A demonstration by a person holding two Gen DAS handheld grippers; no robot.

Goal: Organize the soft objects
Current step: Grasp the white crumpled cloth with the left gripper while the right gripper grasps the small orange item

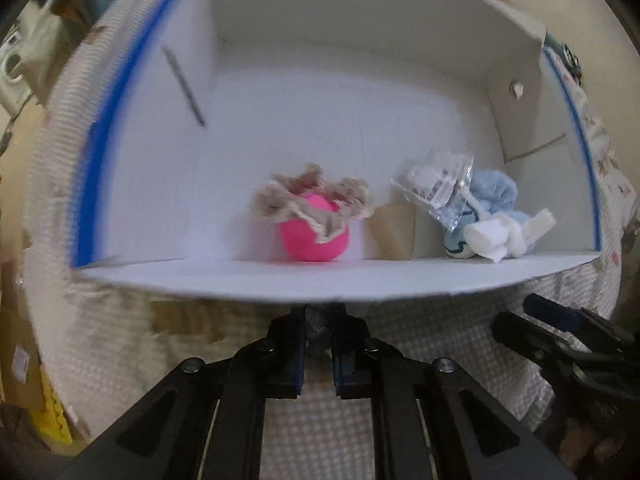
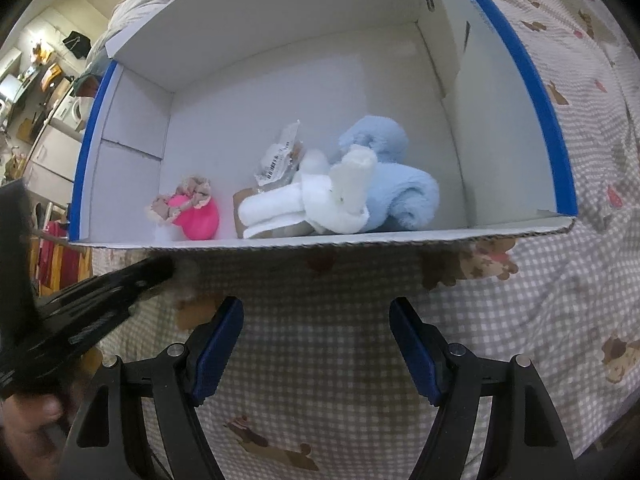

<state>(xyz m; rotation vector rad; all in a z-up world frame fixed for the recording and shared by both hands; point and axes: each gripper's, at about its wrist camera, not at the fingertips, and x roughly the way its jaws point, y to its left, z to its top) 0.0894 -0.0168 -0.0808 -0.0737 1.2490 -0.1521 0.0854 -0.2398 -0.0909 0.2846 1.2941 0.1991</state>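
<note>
A white cardboard box with blue edges (image 1: 280, 284) (image 2: 320, 242) lies on a checked bedsheet. Inside are a pink ball with a beige frilly scrunchie (image 1: 314, 222) (image 2: 192, 210), a light blue fluffy cloth (image 1: 494, 192) (image 2: 394, 176), white rolled cloths (image 1: 508, 234) (image 2: 316, 204) and a clear plastic packet (image 1: 440, 184) (image 2: 280, 156). My left gripper (image 1: 318, 340) is just below the box's front edge, shut on a small grey fluffy thing (image 1: 318, 334) (image 2: 186, 276). My right gripper (image 2: 316, 344) is open and empty above the sheet, in front of the box.
The checked sheet with bear prints (image 2: 520, 340) covers the bed around the box. A brown card piece (image 1: 394, 232) lies in the box between the ball and the cloths. Room furniture and clothes (image 2: 44, 80) show far left.
</note>
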